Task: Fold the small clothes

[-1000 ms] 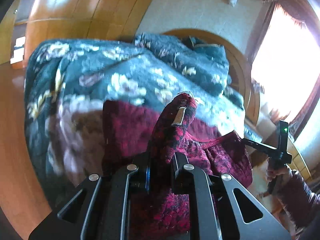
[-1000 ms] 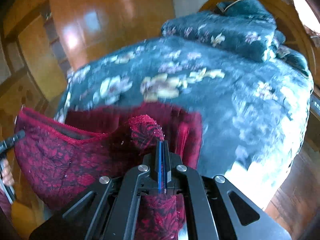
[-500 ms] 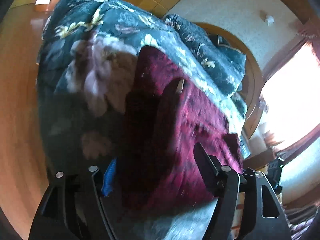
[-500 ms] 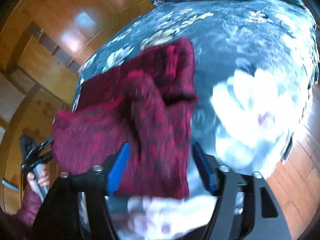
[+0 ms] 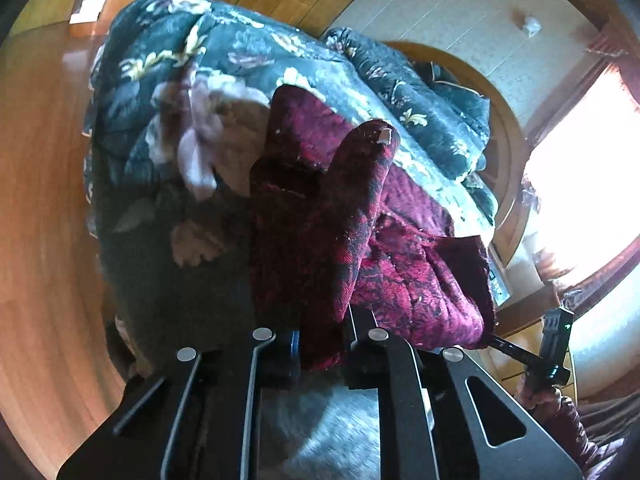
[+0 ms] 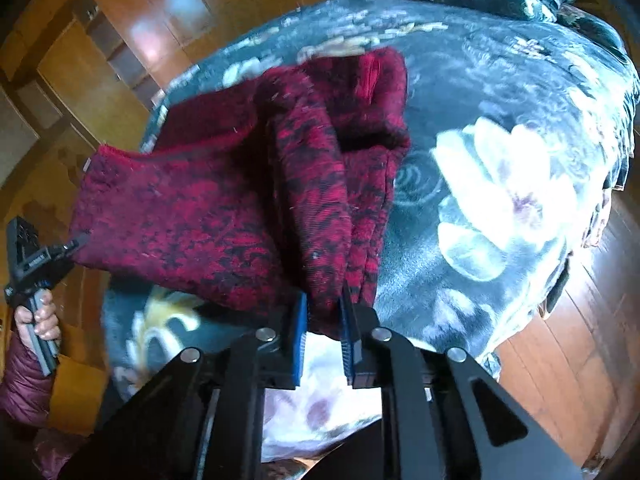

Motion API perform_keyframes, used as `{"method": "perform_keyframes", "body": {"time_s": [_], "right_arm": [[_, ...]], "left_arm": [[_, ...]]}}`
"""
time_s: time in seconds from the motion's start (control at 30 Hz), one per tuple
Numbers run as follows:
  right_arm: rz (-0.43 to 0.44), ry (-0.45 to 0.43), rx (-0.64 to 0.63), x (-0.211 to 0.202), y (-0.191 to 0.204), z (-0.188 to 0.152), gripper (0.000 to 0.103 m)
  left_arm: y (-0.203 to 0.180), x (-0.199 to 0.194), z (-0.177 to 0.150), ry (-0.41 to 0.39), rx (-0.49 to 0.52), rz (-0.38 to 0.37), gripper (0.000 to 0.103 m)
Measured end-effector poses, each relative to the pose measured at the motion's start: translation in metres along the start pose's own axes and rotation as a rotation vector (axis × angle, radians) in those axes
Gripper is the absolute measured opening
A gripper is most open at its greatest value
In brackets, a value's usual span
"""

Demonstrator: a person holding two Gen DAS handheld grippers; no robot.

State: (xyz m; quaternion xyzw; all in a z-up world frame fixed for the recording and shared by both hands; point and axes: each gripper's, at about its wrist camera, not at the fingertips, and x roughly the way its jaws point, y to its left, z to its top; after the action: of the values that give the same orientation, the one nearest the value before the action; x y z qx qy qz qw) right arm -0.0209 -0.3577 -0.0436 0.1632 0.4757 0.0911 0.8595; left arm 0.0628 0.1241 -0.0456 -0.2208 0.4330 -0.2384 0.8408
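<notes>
A dark red patterned knit garment (image 5: 408,280) lies on the floral blanket, partly folded, with one ridge of cloth running up toward each camera. My left gripper (image 5: 324,344) has its jaws closing, and its pads press on a fold at the garment's near edge. In the right wrist view the same garment (image 6: 192,220) spreads to the left. My right gripper (image 6: 324,320) is also closing, its blue pads pinching a raised fold. Each view shows the other gripper at the garment's far corner, held by a hand in a maroon sleeve (image 6: 24,376).
The bed's dark blue-green floral blanket (image 6: 500,184) drops off at its near edge. A folded quilt (image 5: 420,92) lies by the curved wooden headboard (image 5: 504,152). Wooden floor (image 5: 40,200) surrounds the bed, with cupboards (image 6: 100,60) on one side and a bright window (image 5: 580,160) on the other.
Both grippers were shut on raised folds, then opened wide and let go. They moved lower and nearer the bed's edge, and now grip the garment again.
</notes>
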Motion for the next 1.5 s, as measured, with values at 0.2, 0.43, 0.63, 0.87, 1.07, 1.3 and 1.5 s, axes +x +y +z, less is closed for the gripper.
{"method": "perform_keyframes", "body": {"time_s": [0.2, 0.43, 0.63, 0.87, 1.07, 1.3, 1.5], "right_arm": [[0.077, -0.022, 0.009, -0.042, 0.008, -0.016, 0.012], [0.091, 0.079, 0.007, -0.047, 0.012, -0.065, 0.012], [0.053, 0.096, -0.024, -0.033, 0.012, -0.058, 0.032], [0.006, -0.05, -0.058, -0.035, 0.028, -0.016, 0.053], [-0.117, -0.078, -0.184, 0.003, 0.059, 0.013, 0.05], [-0.178, -0.049, -0.252, 0.018, 0.055, 0.011, 0.012], [-0.049, -0.146, -0.186, -0.041, 0.045, 0.022, 0.012]], "left_arm": [[-0.004, -0.038, -0.019, -0.013, -0.008, -0.023, 0.013], [-0.001, -0.059, -0.071, 0.034, -0.038, -0.002, 0.013], [-0.004, -0.05, -0.058, 0.029, 0.016, 0.115, 0.035], [-0.021, -0.048, -0.028, -0.022, 0.143, 0.148, 0.054], [-0.03, -0.018, -0.02, 0.008, 0.211, 0.155, 0.054], [-0.04, -0.022, -0.02, -0.032, 0.292, 0.127, 0.012], [-0.041, -0.055, 0.006, -0.145, 0.21, 0.025, 0.012]]}}
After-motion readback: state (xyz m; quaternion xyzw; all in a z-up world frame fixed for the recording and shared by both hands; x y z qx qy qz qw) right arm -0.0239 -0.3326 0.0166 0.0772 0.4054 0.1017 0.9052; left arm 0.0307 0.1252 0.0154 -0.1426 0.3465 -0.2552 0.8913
